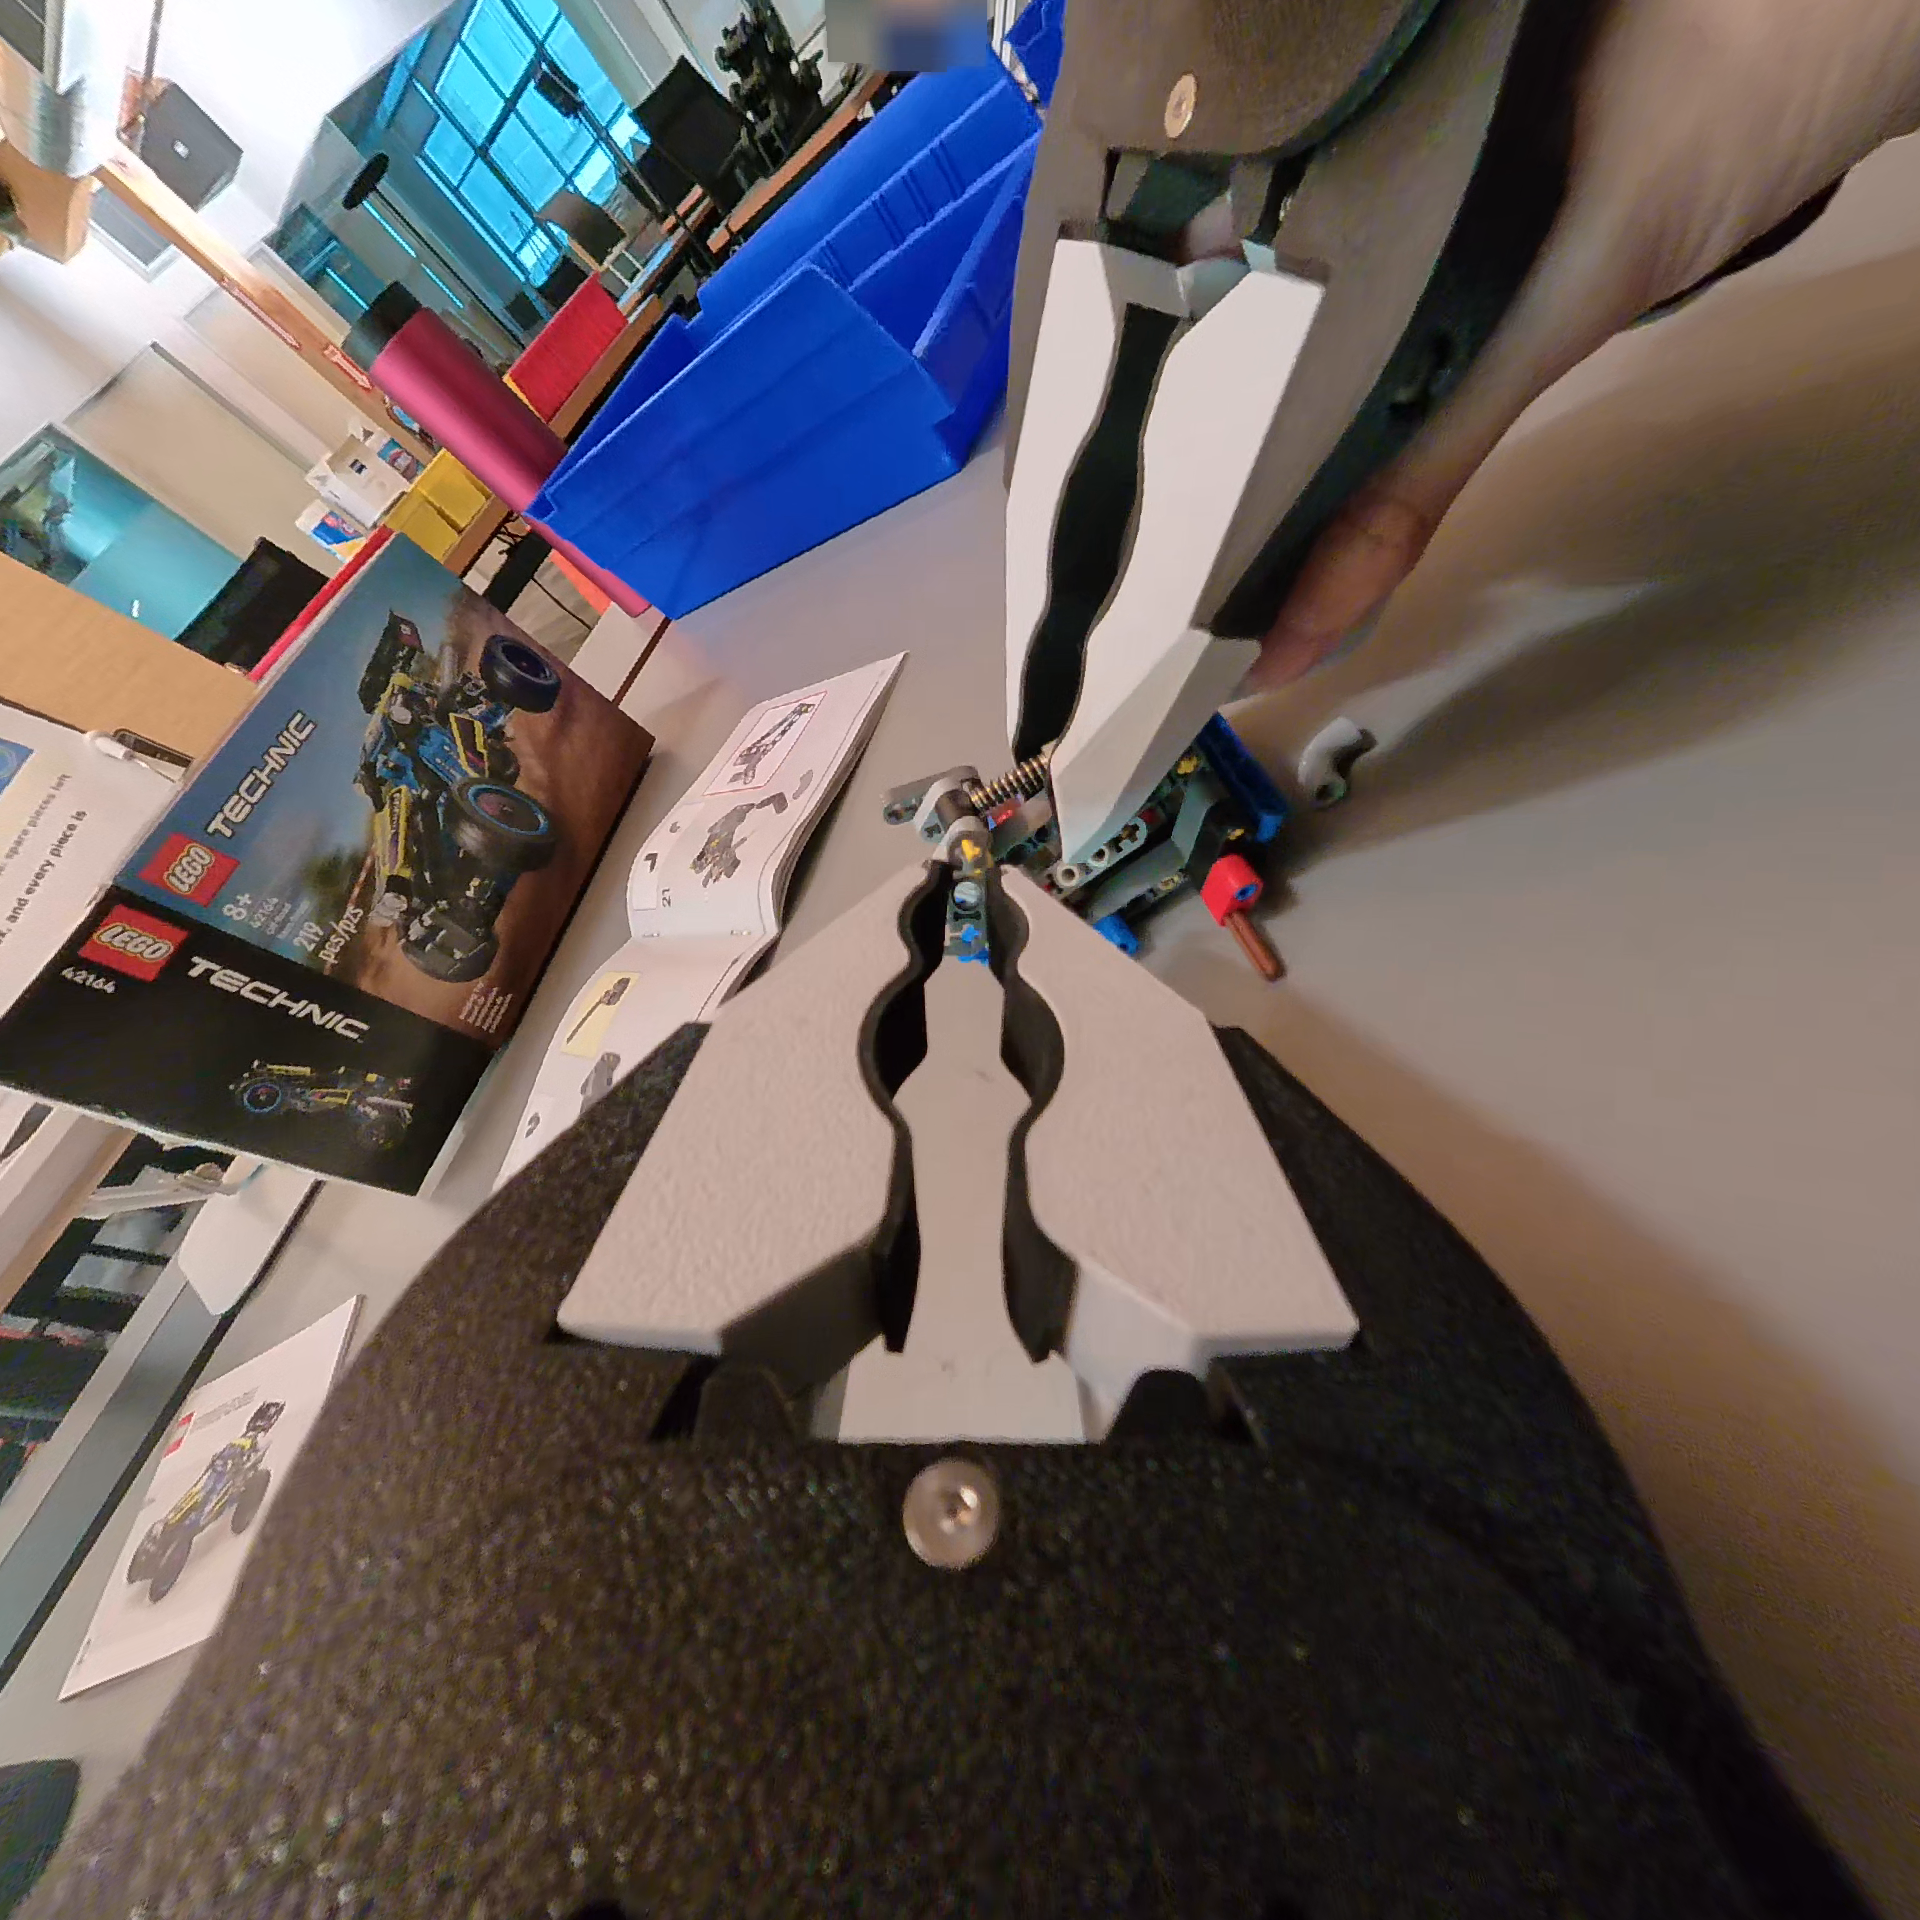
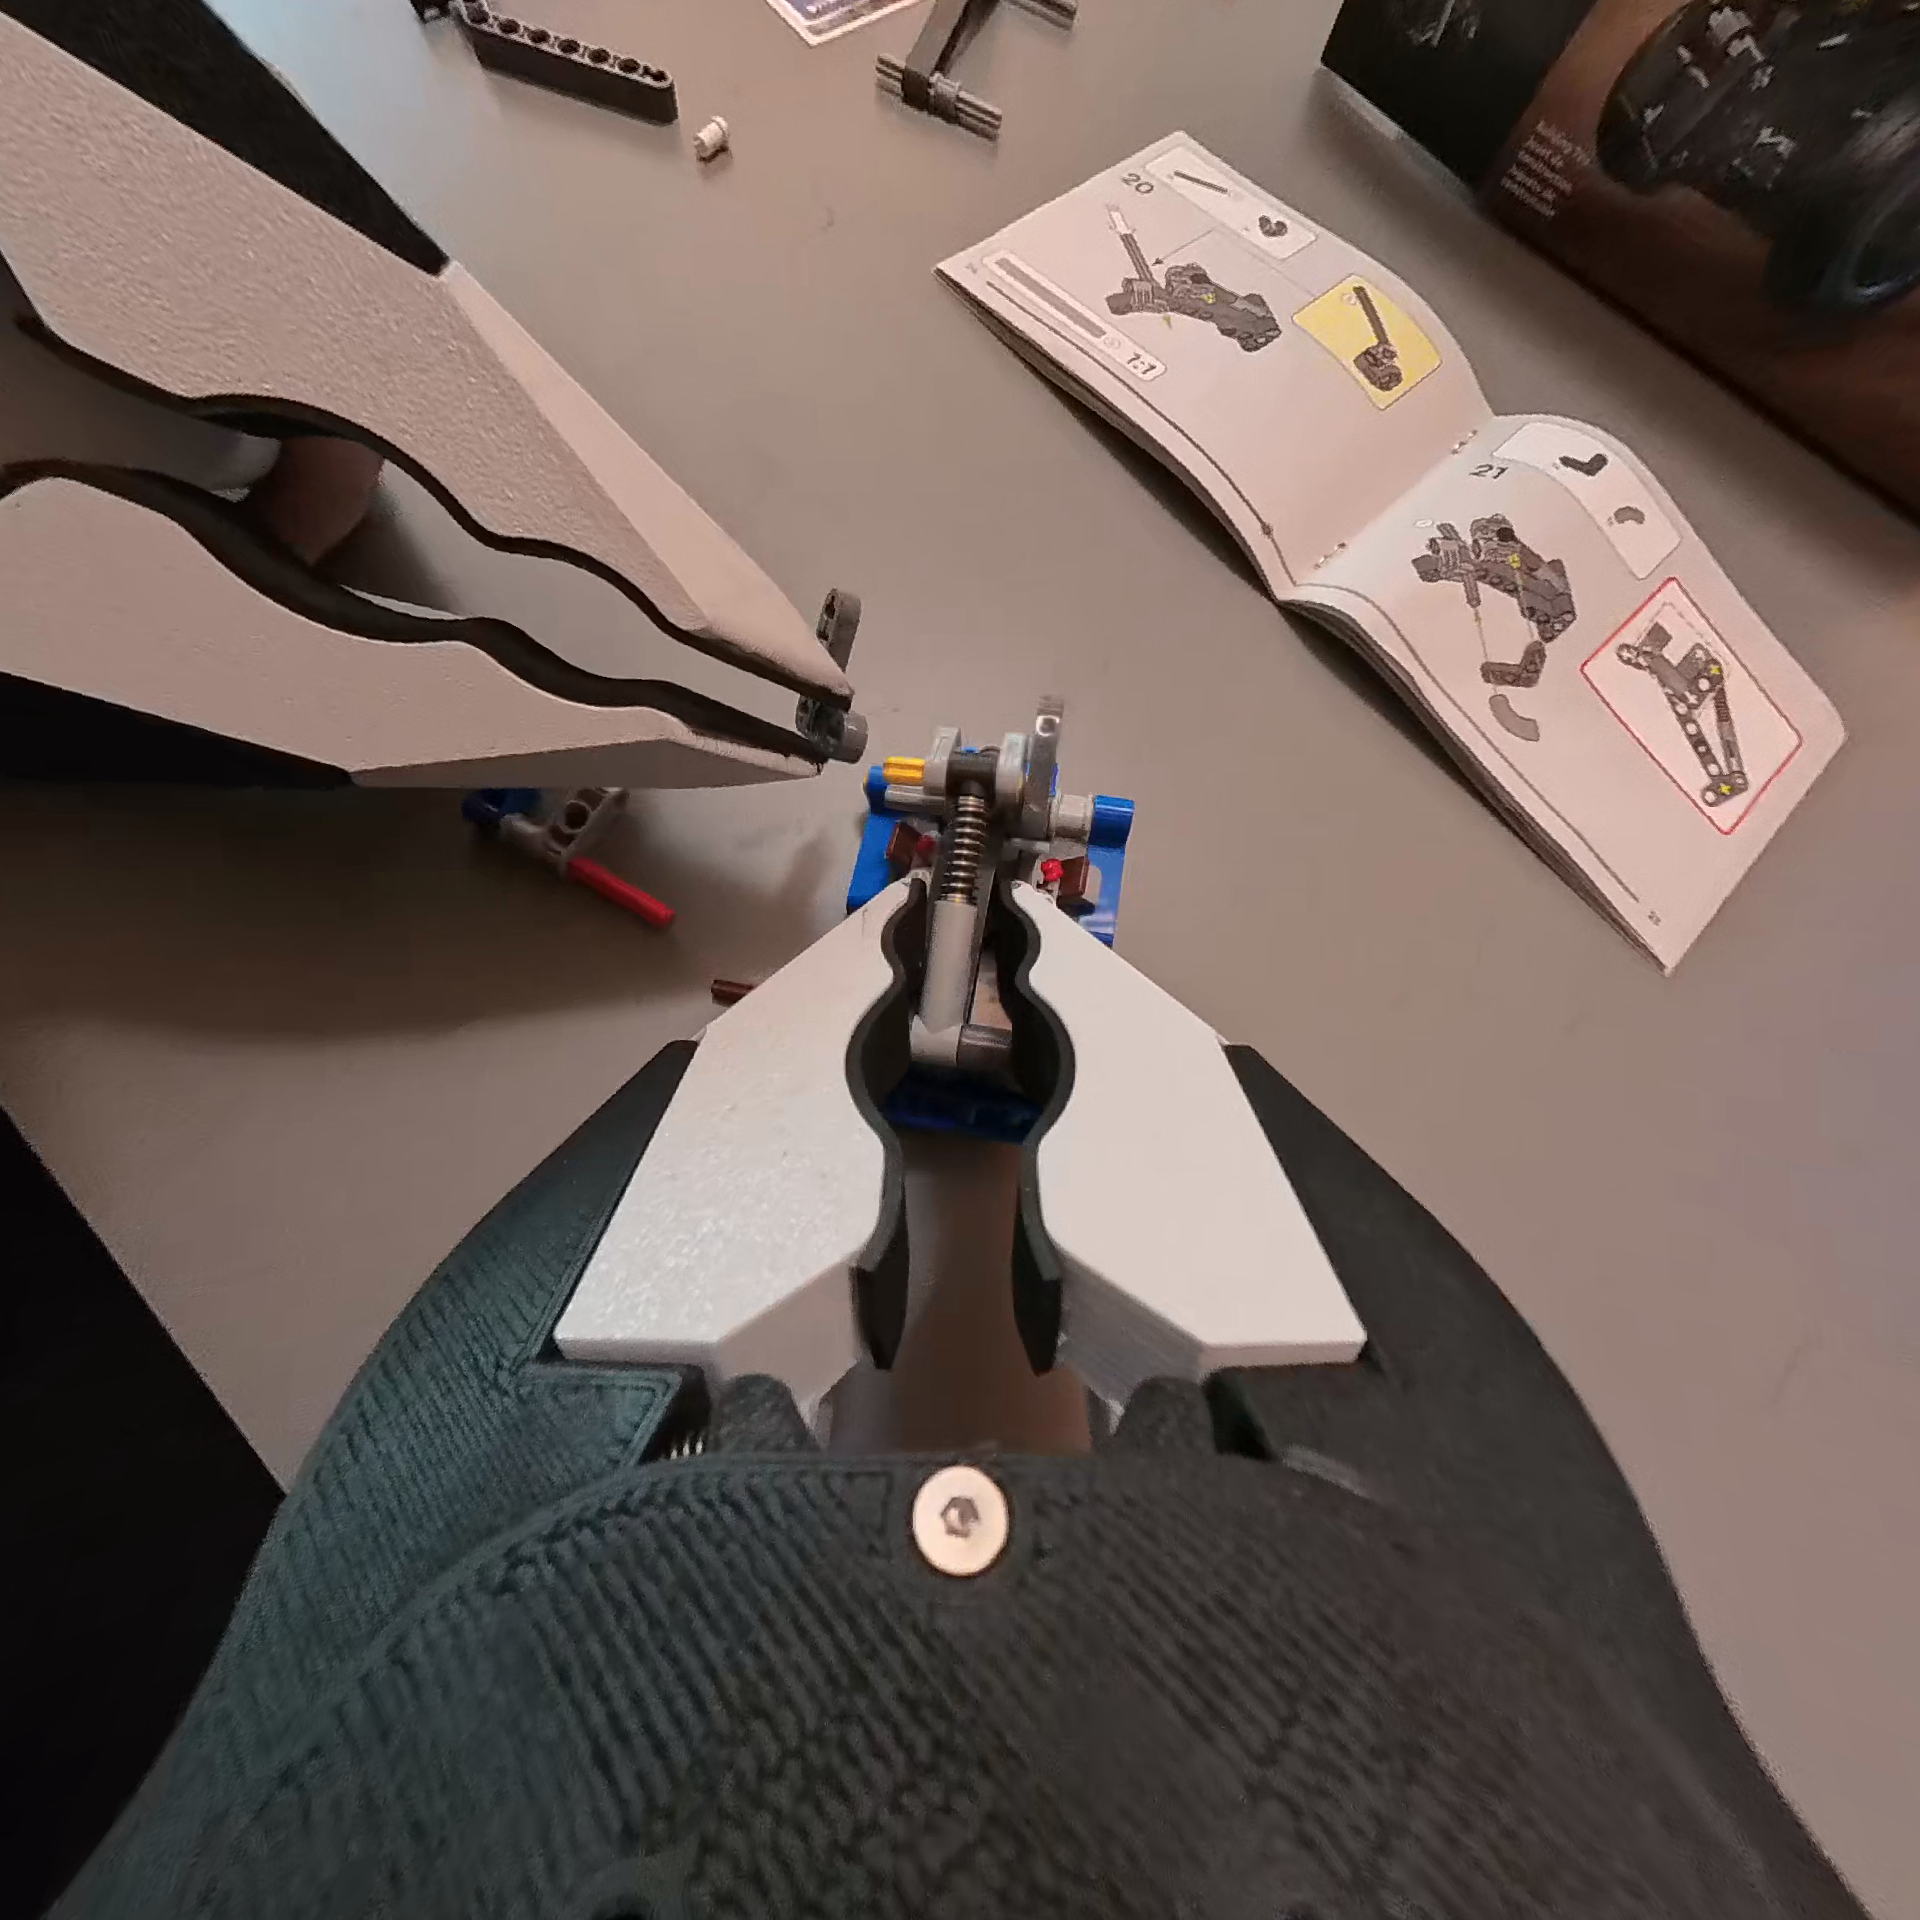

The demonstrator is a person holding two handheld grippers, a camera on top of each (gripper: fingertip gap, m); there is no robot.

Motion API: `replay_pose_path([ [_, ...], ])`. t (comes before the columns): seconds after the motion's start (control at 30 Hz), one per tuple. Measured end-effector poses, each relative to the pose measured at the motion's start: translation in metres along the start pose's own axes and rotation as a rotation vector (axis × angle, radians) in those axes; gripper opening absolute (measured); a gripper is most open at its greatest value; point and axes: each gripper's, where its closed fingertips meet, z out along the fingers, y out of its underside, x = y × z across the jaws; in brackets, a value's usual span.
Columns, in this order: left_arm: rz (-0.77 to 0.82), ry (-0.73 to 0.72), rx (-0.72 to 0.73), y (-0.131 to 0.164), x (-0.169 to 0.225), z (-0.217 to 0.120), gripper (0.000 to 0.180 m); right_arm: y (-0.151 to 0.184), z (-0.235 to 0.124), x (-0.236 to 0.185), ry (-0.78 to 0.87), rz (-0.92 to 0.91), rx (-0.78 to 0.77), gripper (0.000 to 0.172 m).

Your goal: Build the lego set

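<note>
At the centre of both views we see a partly built toy assembly of blue, grey and black plastic beams (image 2: 1091, 831) standing on the grey table (image 2: 1351, 1143), with a grey shock absorber wound with a metal spring (image 2: 961, 862) rising from it. The right gripper (image 2: 961, 904) has its two white fingers nearly together around the absorber's grey barrel, the black pads against its sides. The left gripper (image 2: 826, 717), coming in from the left of the right wrist view, is closed on a small dark-grey plastic beam with a round pin (image 2: 831, 665), just beside the assembly's top but apart from it. The left wrist view shows that beam (image 1: 968, 902) edge-on between its pads, and it alone shows one red connector on a brown axle (image 1: 1242, 914), one loose light-grey curved piece (image 1: 1333, 764), the row of blue plastic bins (image 1: 790, 416) at the upper centre, and a second closed booklet (image 1: 197, 1496) at the lower left. Only the right wrist view shows a red axle with a grey connector (image 2: 582, 842) at the left, one long black beam (image 2: 571, 57) and one white bush (image 2: 711, 135) along the top. Both show one open instruction booklet (image 2: 1403, 520) and one printed toy box (image 1: 343, 862).
</note>
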Motion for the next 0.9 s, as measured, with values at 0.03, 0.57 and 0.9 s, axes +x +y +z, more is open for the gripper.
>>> replay_pose_path([
  [0.03, -0.007, 0.001, -0.006, 0.001, -0.001, 0.0, 0.004, 0.0, 0.0, 0.0, -0.009, 0.01, 0.009, 0.009],
  [0.57, 0.035, 0.041, 0.016, -0.003, 0.006, 0.011, 0.003, -0.002, -0.002, -0.002, -0.254, 0.218, 0.196, 0.005],
  [0.9, 0.012, 0.034, 0.039, -0.008, 0.004, 0.015, 0.003, -0.003, -0.001, 0.001, -0.314, 0.215, 0.194, 0.005],
])
